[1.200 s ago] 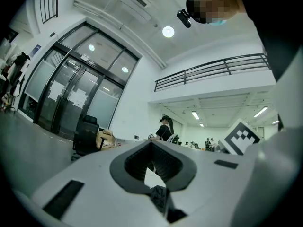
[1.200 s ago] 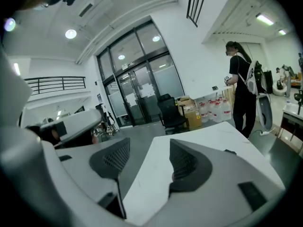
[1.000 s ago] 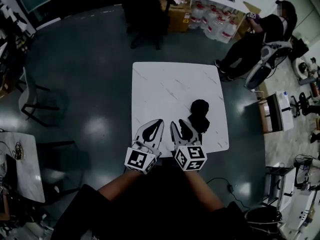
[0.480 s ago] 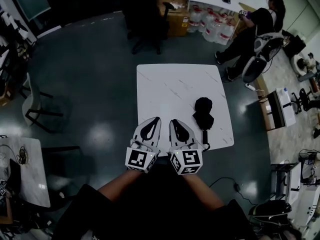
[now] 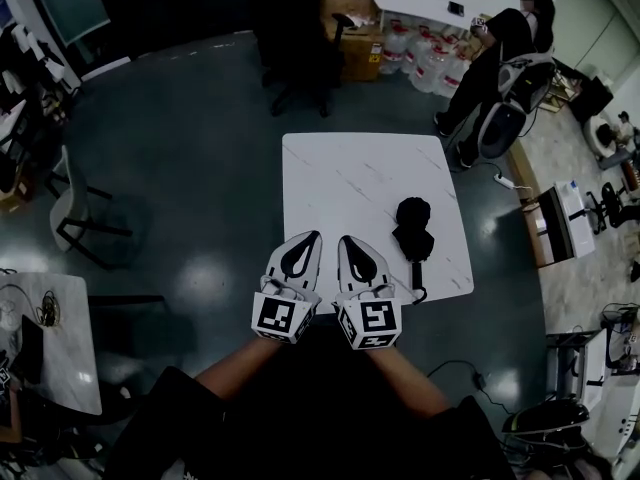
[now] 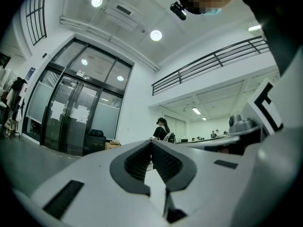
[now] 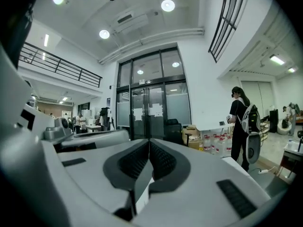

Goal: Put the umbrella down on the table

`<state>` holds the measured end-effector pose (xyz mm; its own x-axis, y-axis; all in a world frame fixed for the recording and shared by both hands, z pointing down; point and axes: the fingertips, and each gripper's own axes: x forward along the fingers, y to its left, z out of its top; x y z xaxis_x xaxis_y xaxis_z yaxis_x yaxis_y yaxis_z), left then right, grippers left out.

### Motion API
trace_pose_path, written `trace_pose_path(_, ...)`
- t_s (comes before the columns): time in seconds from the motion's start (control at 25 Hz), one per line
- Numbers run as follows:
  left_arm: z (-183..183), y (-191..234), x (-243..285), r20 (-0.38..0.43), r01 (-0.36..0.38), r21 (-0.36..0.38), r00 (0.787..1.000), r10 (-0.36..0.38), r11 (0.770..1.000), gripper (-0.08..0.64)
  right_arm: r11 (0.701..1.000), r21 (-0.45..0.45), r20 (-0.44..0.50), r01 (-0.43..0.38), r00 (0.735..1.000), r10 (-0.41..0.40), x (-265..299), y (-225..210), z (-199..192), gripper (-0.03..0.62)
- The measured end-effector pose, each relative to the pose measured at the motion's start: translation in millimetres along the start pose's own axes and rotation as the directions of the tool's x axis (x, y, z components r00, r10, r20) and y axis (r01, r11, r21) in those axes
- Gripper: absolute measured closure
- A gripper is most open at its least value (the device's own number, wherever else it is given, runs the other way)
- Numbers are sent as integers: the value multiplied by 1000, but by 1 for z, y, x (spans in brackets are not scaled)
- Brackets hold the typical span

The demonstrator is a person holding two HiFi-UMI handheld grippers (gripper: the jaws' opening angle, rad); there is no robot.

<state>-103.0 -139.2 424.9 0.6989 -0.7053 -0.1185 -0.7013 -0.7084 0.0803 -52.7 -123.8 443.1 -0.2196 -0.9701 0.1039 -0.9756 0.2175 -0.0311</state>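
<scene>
A black folded umbrella [image 5: 413,238] lies on the white marble-pattern table [image 5: 350,188] near its right edge, handle and strap pointing toward me. My left gripper [image 5: 304,240] hovers over the table's near edge, shut and empty; its jaw tips meet in the left gripper view [image 6: 151,142]. My right gripper [image 5: 349,243] is beside it, left of the umbrella and apart from it. It is shut with nothing between its jaws, which touch in the right gripper view [image 7: 149,141]. Both grippers point about level, away from me.
A person [image 5: 495,53] stands beyond the table's far right corner by a wheeled device [image 5: 505,108]. Water jugs [image 5: 425,53] and cardboard boxes [image 5: 350,38] sit behind. A black office chair [image 5: 300,58] stands at the far side, another chair [image 5: 80,213] and a second table [image 5: 45,338] to the left.
My right gripper has let go of the umbrella, drawn back left toward me and shut. The umbrella stays on the table. Both grippers rose slightly; the view shifted.
</scene>
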Motion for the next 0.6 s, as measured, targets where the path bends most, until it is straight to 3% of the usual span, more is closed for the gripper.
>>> trace_pose_path(0.2,-2,0,-4,7,9,28,1000,-9,1000,554,1000,-21,8,1,1000,-1,2,3,3,574)
trace_pose_path(0.6,-4,0,-12,6,0,14,1000,0,1000,554,999,-52,3,-13,1000,13,-1,12,2,575)
